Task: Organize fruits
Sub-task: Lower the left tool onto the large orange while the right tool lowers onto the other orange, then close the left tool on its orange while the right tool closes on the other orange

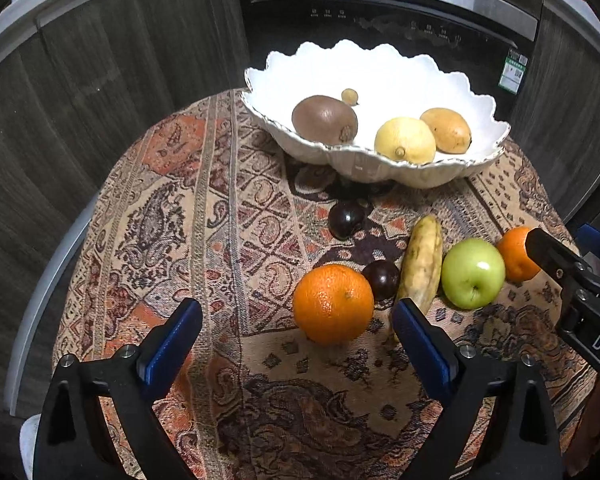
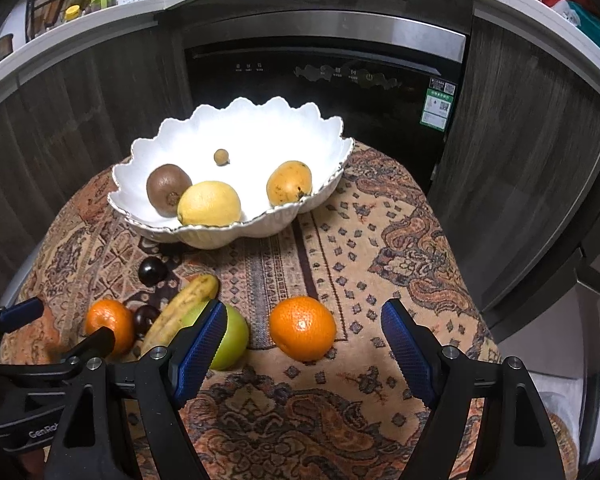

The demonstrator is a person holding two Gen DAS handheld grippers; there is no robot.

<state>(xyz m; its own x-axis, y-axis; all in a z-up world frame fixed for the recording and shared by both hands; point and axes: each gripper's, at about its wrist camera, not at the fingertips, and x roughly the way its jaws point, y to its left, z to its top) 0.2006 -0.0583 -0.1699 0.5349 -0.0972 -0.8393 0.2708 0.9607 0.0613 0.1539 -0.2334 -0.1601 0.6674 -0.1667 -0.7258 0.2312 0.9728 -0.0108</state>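
The left claw (image 1: pixel 296 320) hangs spread over the patterned cloth (image 1: pixel 204 208) on the bench, nothing between its blue pads; the big orange (image 1: pixel 333 303) sits just beyond them. The right claw (image 2: pixel 304 330) is spread too, and the small orange (image 2: pixel 302 328) shows in the gap between its fingers, though no pad touches it.

Take the white scalloped bowl (image 1: pixel 380 172) as the mark. In it lie a kiwi (image 1: pixel 325 119), a lemon (image 1: pixel 405 140), a yellow-orange fruit (image 1: pixel 446 130), perhaps a mango, and one tiny round fruit (image 1: pixel 349 95) toward the back. Just in front of the bowl lies a dark plum (image 1: pixel 346 218). Farther toward the camera from it runs a row: big orange, second plum (image 1: pixel 381 279), spotted banana (image 1: pixel 420 264), green apple (image 1: pixel 473 273), small orange. Behind the bowl stands a black appliance door (image 1: pixel 380 24).
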